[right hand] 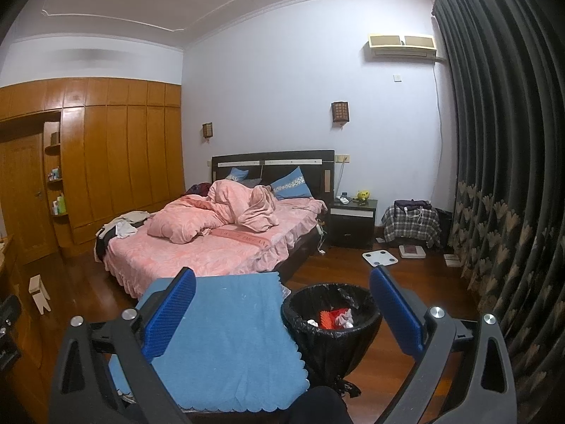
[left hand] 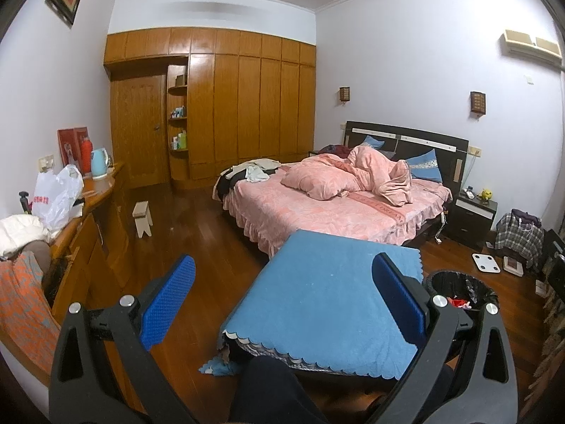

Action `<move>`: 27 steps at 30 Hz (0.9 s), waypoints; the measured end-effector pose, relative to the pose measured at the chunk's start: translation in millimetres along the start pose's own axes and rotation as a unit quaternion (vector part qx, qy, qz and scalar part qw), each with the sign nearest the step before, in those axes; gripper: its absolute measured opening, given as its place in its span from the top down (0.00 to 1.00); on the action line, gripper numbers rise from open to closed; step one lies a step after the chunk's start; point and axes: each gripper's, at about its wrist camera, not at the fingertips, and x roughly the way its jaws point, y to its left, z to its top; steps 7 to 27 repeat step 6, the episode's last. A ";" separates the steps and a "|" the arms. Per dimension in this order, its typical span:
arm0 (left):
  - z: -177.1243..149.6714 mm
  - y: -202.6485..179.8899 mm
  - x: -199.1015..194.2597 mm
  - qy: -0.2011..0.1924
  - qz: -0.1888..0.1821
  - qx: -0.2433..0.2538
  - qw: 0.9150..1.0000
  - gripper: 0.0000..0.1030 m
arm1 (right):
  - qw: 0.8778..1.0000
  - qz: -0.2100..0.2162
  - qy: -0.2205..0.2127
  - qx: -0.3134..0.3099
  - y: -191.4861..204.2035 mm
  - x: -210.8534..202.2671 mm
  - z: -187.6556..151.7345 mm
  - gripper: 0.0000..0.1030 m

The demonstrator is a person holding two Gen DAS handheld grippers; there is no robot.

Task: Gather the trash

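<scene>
the left gripper [left hand: 282, 296] was held with its blue-padded jaws spread wide and nothing between them, raised above a low table covered by a blue cloth [left hand: 317, 293]. the right gripper [right hand: 282, 312] was likewise held wide apart and empty, over the same blue cloth [right hand: 226, 339] and the trash bin [right hand: 330, 349]. the trash bin [left hand: 459, 288], lined with a black bag, was seen standing on the wooden floor [left hand: 183, 233] just beside the table's right edge. red and white scraps of trash [right hand: 335, 318] were seen lying inside the bin. no trash could be made out on the cloth. beyond the table a bed with pink bedding [right hand: 212, 243] was visible, and a white plastic bag [left hand: 56, 194] was seen resting on a wooden counter [left hand: 95, 194] at the left.
</scene>
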 end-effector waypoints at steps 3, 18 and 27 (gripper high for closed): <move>-1.3 -0.2 0.2 0.003 -0.001 -0.004 1.000 0.05 | 1.000 -0.001 0.001 0.000 -0.3 0.3 0.2 0.06; -0.7 1.9 -0.1 0.003 -0.002 -0.005 1.000 0.05 | 1.000 -0.003 0.004 0.002 -0.3 0.6 -0.2 0.06; -0.7 1.9 -0.1 0.003 -0.002 -0.005 1.000 0.05 | 1.000 -0.003 0.004 0.002 -0.3 0.6 -0.2 0.06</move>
